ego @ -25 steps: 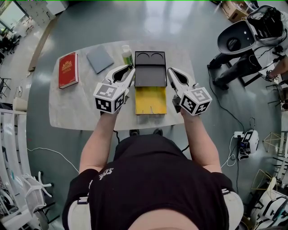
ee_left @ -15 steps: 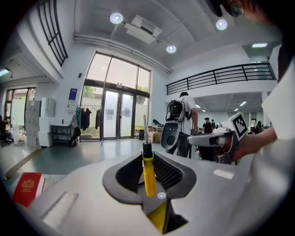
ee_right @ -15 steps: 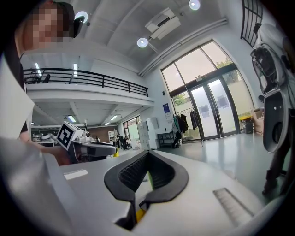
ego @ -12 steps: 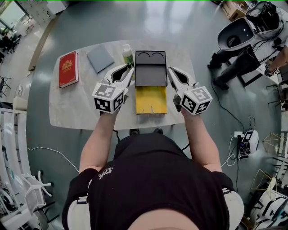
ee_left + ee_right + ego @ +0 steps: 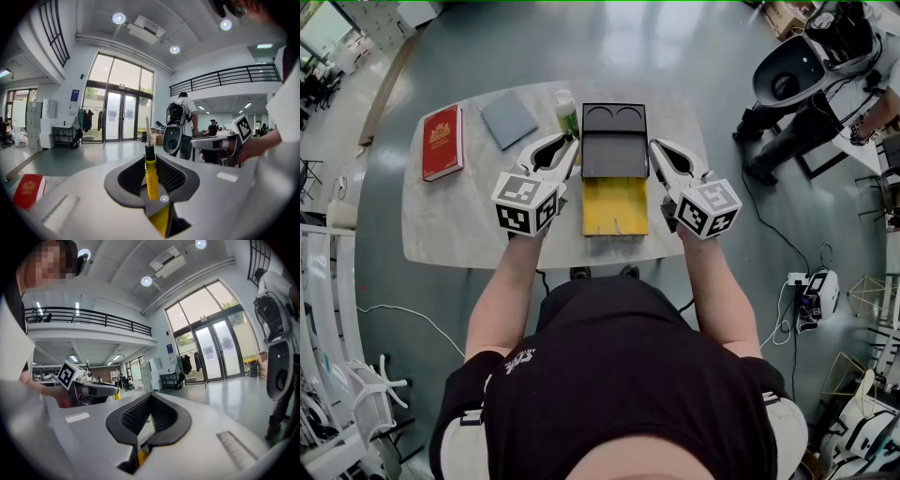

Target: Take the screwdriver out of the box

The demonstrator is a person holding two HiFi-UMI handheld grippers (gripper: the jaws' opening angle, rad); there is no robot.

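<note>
A yellow-handled screwdriver [image 5: 151,180] with a black collar and a thin metal shaft stands between the jaws of my left gripper [image 5: 151,157], which is shut on its handle. In the head view the left gripper [image 5: 570,143] hovers just left of the box, and the screwdriver is hard to make out there. The box lies open on the table, with a black tray [image 5: 614,155] bearing two round recesses and a yellow part [image 5: 614,206] nearer me. My right gripper [image 5: 656,147] hangs at the box's right side. Its tips meet and hold nothing [image 5: 150,397].
On the light oval table [image 5: 441,234] a red book [image 5: 442,143] and a grey pad [image 5: 508,122] lie at the left. A green bottle [image 5: 565,114] stands close to the left gripper's tips. People and a white machine [image 5: 792,80] are off to the far right.
</note>
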